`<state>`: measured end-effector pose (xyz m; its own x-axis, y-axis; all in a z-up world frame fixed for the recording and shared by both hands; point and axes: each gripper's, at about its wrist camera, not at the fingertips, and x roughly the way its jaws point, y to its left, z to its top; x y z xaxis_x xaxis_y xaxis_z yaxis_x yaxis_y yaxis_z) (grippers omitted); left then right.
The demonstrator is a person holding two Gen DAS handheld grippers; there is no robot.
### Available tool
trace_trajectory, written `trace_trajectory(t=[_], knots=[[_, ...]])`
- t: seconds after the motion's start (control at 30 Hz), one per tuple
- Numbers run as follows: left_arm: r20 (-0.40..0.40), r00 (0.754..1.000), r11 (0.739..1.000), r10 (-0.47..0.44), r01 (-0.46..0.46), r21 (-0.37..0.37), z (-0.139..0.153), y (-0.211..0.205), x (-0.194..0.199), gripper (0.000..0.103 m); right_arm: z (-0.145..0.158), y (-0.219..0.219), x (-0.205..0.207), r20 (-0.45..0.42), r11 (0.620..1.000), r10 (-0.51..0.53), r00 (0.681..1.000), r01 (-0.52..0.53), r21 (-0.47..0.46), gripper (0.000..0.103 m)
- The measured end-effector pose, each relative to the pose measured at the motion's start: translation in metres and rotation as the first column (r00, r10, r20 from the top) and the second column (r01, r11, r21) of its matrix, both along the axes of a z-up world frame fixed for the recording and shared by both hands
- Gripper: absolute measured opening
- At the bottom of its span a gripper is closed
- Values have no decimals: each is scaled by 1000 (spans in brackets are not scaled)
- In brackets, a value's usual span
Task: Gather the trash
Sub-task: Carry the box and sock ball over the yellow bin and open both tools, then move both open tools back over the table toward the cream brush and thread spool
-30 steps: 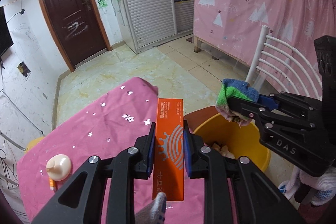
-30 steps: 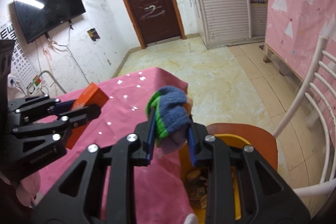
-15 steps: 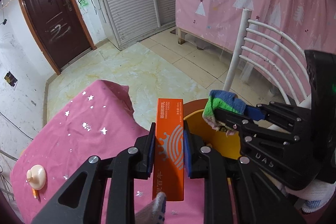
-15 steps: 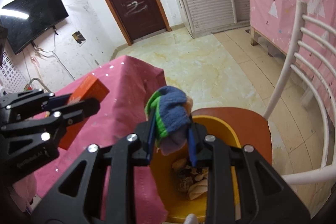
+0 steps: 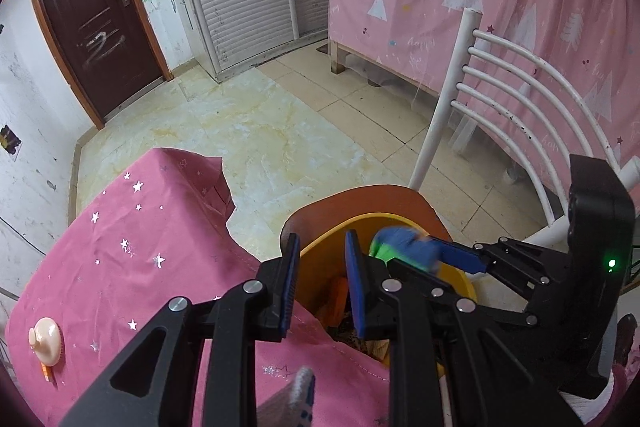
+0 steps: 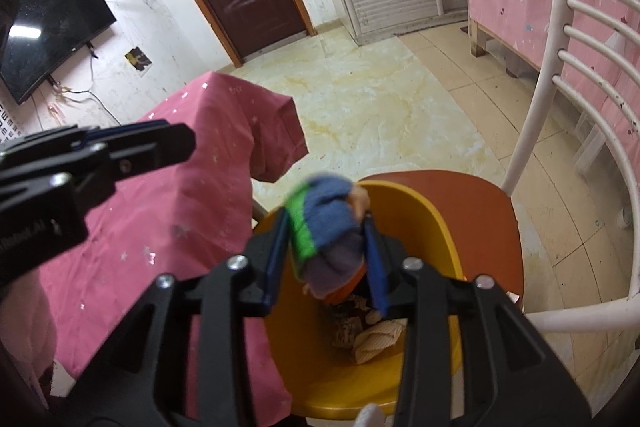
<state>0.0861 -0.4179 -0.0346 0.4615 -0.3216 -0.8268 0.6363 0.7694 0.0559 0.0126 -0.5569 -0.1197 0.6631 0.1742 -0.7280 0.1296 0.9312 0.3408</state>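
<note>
Pink tablecloth [image 5: 132, 267] fills the lower left. Only the left view shows the orange box [image 5: 339, 297] inside the yellow bin [image 5: 460, 279] beyond the left gripper [image 5: 322, 283], parted and empty. Right gripper [image 6: 326, 259] is opening, cloth bundle [image 6: 326, 223] between its jaws above the bin.

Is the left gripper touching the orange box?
Apart. Left wrist view: nothing sits between the pads of the left gripper; the orange box lies below, inside the yellow bin.
</note>
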Motion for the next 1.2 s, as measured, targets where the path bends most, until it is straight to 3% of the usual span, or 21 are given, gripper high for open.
trace_trajectory(t=[0.07,0.4,0.47,0.53,0.6,0.93,1.2], knots=[[-3,1000,1000,6,-6,-5,1,3,0,15,0,1,1,-2,1000,-3,1000,3,-1,49],[-9,998,997,55,-55,-54,19,39,5,16,21,19,5,30,1000,25,999,-24,-19,50],[-5,998,996,69,-69,-62,24,51,6,20,31,30,8,48,999,44,998,-43,-29,50],[-1,997,993,84,-83,-78,30,64,7,40,41,44,11,66,997,66,996,-63,-37,54],[10,995,991,101,-100,-94,36,80,8,48,47,54,14,77,996,84,993,-80,-48,60],[52,981,974,189,-180,-140,62,159,13,49,68,128,38,86,974,215,973,-207,-92,60],[53,952,945,301,-290,-152,66,233,31,49,73,186,57,72,946,311,948,-301,-120,60]])
